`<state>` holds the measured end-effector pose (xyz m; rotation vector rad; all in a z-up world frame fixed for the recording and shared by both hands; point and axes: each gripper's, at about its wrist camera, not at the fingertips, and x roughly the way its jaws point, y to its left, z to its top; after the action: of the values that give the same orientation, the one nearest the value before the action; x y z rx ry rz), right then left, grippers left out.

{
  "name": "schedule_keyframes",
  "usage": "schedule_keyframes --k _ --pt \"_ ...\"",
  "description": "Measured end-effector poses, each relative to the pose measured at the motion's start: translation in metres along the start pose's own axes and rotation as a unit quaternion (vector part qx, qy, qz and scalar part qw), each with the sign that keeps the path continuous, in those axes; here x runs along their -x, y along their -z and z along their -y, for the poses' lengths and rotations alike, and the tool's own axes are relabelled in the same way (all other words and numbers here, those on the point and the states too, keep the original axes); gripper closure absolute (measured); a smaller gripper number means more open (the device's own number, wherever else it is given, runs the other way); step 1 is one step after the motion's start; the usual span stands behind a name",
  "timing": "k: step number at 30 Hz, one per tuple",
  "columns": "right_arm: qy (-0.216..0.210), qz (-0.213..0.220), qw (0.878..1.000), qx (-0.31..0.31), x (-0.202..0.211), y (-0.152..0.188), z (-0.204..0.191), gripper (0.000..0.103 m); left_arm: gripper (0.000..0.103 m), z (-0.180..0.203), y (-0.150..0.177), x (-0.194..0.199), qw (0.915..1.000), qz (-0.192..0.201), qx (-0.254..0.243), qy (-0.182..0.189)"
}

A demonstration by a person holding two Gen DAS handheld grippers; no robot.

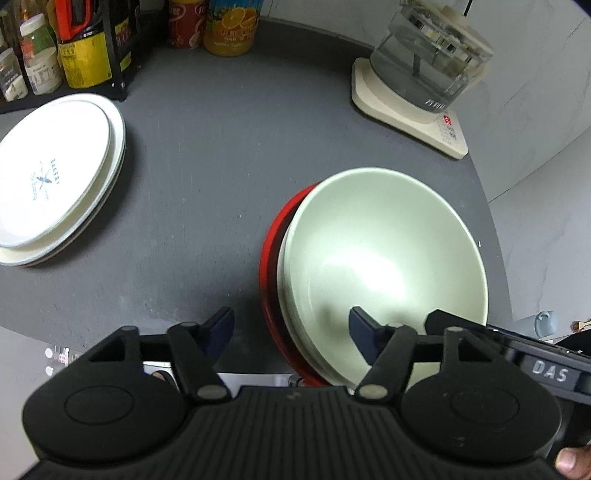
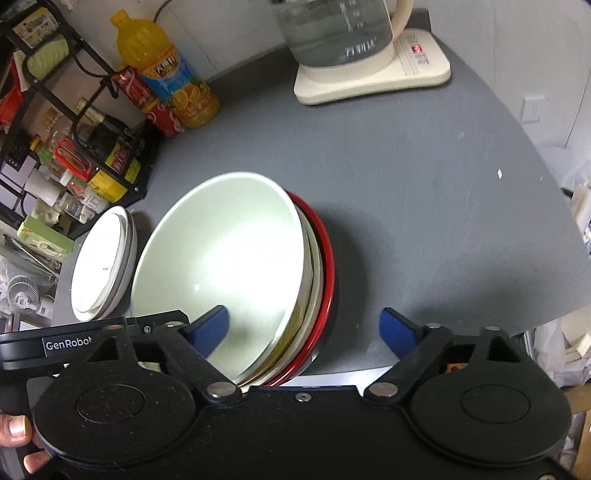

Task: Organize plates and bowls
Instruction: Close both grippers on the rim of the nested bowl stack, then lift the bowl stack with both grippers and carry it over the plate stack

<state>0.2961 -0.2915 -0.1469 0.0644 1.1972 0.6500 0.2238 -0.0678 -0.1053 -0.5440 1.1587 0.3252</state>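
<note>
A pale green bowl (image 1: 384, 258) (image 2: 221, 251) tops a nested stack, with white bowls under it and a red bowl (image 1: 271, 258) (image 2: 327, 266) at the bottom, near the grey table's front edge. My left gripper (image 1: 291, 321) is open, its jaws straddling the stack's left rim: one finger over the green bowl, the other outside. My right gripper (image 2: 303, 317) is open and straddles the right rim the same way. Neither visibly holds anything. A stack of white plates (image 1: 55, 177) (image 2: 99, 266) lies to the left.
A glass kettle (image 1: 424, 62) (image 2: 332, 33) on a cream base stands at the back right. An orange juice bottle (image 2: 166, 70), red cans (image 2: 159, 110) and a black rack of bottles (image 1: 74, 48) line the back left. The table edge (image 2: 369, 369) runs just under the grippers.
</note>
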Motion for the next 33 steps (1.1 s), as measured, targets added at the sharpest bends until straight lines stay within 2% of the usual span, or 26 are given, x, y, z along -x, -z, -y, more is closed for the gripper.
schedule_keyframes --k 6,14,22,30,33 --pt "0.002 -0.017 1.000 0.002 -0.012 0.000 -0.003 0.035 0.059 -0.002 -0.003 -0.012 0.9998 -0.016 0.012 -0.007" --pt "0.015 -0.037 0.999 0.016 -0.025 -0.004 -0.006 0.052 0.073 0.002 -0.008 -0.029 0.9993 -0.031 0.008 -0.018" --pt "0.039 -0.059 0.997 0.029 -0.039 -0.008 -0.008 0.058 0.073 0.001 -0.010 -0.033 0.9992 -0.035 0.012 -0.016" --pt "0.039 -0.058 0.997 0.030 -0.042 -0.010 -0.010 0.058 0.073 -0.001 -0.012 -0.034 0.9992 -0.035 0.015 -0.012" --pt "0.033 -0.054 0.998 0.025 -0.040 -0.009 -0.007 0.062 0.074 -0.004 -0.012 -0.033 0.9993 -0.033 0.014 -0.007"
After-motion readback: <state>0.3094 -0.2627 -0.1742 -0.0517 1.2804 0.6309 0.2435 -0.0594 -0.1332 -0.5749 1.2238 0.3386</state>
